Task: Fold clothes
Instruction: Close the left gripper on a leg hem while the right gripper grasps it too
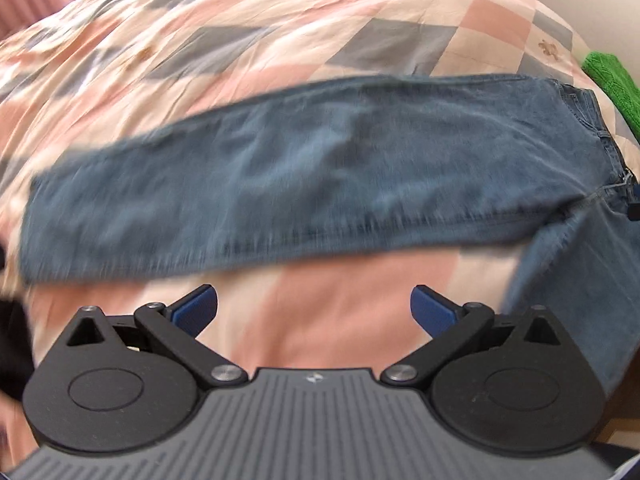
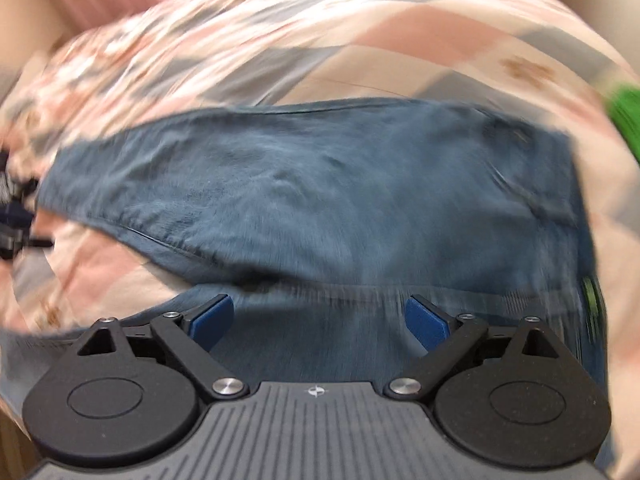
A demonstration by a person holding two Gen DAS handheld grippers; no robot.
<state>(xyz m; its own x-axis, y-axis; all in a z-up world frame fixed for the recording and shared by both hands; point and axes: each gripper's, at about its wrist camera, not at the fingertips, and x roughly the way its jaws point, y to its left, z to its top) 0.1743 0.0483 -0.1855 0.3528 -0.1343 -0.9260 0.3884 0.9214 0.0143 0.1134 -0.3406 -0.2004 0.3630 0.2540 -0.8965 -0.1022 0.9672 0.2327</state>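
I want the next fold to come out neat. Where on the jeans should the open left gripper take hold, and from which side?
Probably the hem end of the jeans, coming in low from the near edge. That leg lies flat and straight across the bedspread, its long near edge facing the open left gripper, so a pinch at the cuff corner could carry it toward the waistband. Motion blur hides the exact hem.

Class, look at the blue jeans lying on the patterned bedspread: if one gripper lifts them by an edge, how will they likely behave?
The jeans would probably droop and sag, since their cloth already lies creased over the bedspread. Thick denim seams suggest they are fairly heavy. They seem unlikely to slip from the left gripper.
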